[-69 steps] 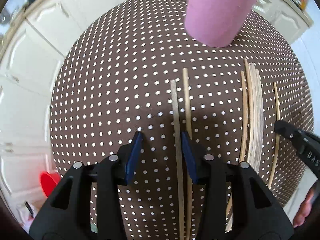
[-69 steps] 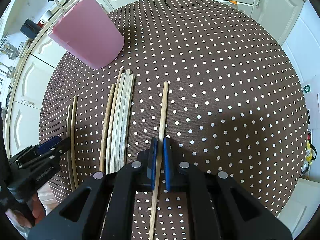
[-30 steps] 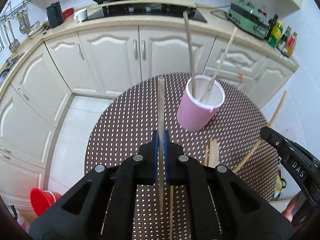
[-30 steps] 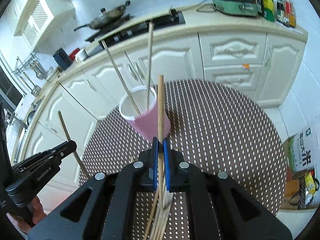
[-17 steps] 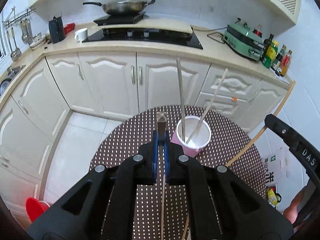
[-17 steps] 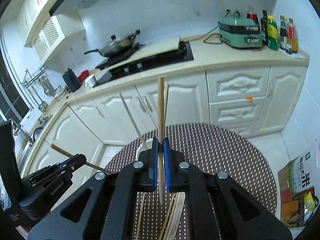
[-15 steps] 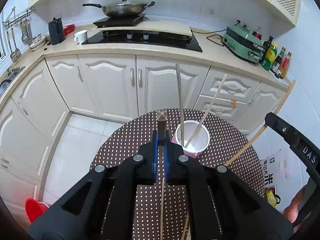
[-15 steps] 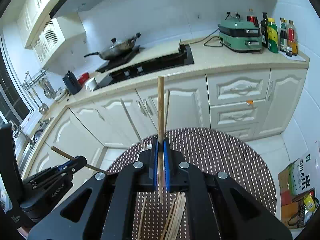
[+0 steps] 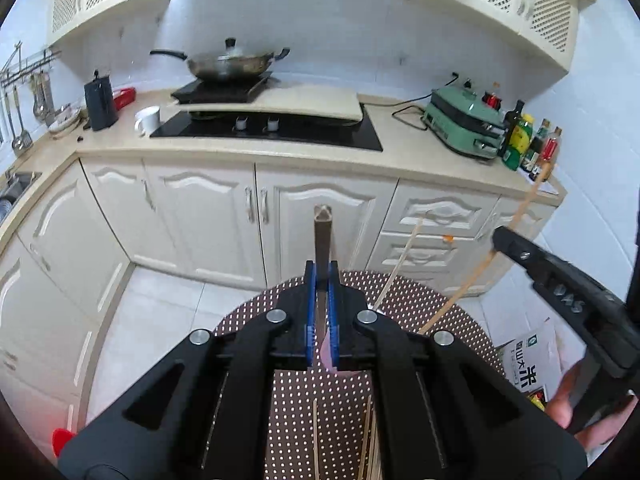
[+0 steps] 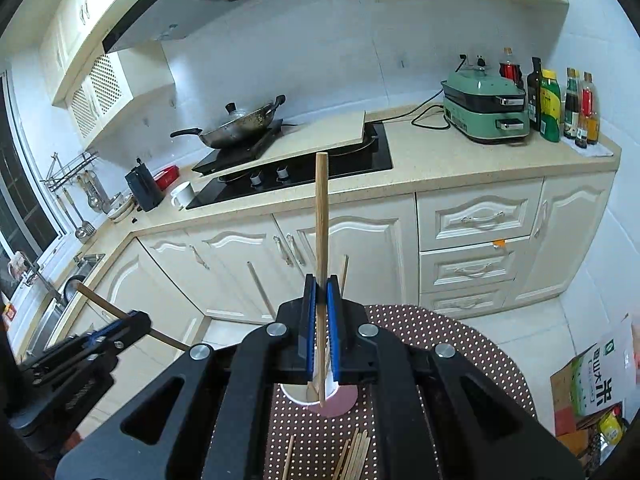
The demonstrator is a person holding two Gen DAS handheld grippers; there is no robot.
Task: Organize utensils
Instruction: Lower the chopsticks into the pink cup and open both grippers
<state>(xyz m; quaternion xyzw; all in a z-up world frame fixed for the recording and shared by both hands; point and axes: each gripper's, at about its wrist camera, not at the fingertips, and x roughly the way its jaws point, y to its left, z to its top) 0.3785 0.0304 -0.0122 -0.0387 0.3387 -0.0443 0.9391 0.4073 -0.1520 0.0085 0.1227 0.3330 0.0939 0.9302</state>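
My left gripper (image 9: 322,276) is shut on a dark chopstick (image 9: 322,236) and holds it upright above the pink cup (image 9: 328,354), which its jaws mostly hide. My right gripper (image 10: 320,284) is shut on a light wooden chopstick (image 10: 321,208), held upright, with its lower end over the white inside of the pink cup (image 10: 334,402). Two chopsticks (image 10: 258,286) stand in the cup. Several more chopsticks (image 10: 354,456) lie on the brown dotted table (image 10: 460,348) in front of the cup. Each gripper shows in the other's view: the right one (image 9: 556,288) and the left one (image 10: 88,344).
White kitchen cabinets (image 9: 208,216) and a counter with a hob and wok (image 9: 232,64) stand beyond the table. A green appliance (image 10: 486,110) and bottles sit at the counter's right. A cardboard box (image 10: 596,380) lies on the floor to the right.
Both grippers lifted their chopsticks off the table and rose high above it. Both now stand over the cup, which has slid under the jaws in both views.
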